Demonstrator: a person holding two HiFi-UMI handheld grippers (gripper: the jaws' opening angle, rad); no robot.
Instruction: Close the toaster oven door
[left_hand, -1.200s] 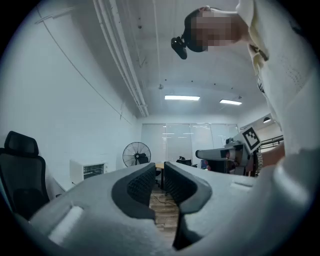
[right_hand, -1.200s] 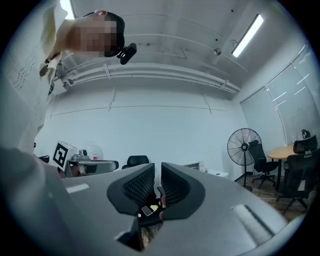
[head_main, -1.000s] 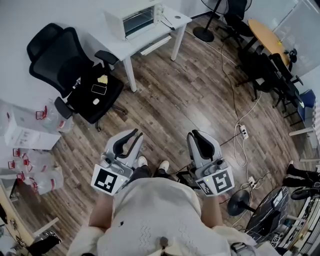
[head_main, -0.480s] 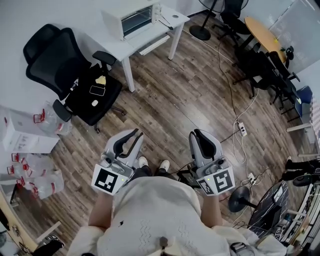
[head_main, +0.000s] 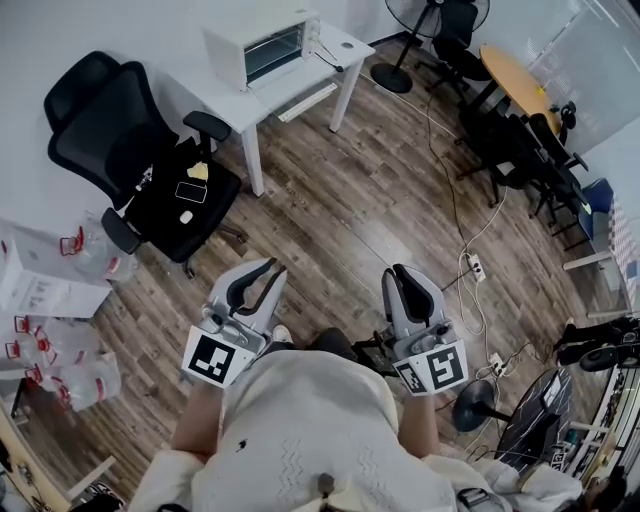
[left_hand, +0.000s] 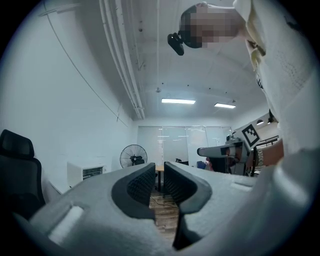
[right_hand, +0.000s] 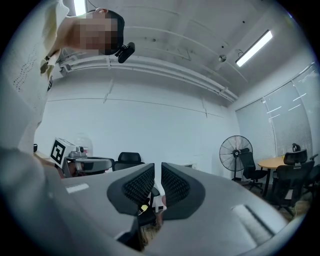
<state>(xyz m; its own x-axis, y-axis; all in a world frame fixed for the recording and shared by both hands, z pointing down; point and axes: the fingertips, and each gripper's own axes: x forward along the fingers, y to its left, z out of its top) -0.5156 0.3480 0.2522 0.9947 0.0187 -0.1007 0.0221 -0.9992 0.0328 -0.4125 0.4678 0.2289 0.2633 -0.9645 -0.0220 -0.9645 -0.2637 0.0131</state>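
Both tongs are clenched on nothing: the left gripper (head_main: 262, 272) and the right gripper (head_main: 402, 275) each show jaws nearly touching. A white toaster oven (head_main: 262, 45) with a dark glass front sits on a white desk (head_main: 335, 62), well apart from them, ahead and to the left. They are held side by side before the person's waist, pointing forward.

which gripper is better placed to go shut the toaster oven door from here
Left, slightly. The white toaster oven sits on the white desk ahead and to the left, on the left gripper's side; the right gripper is farther across. Both are far off, fingers together and empty.
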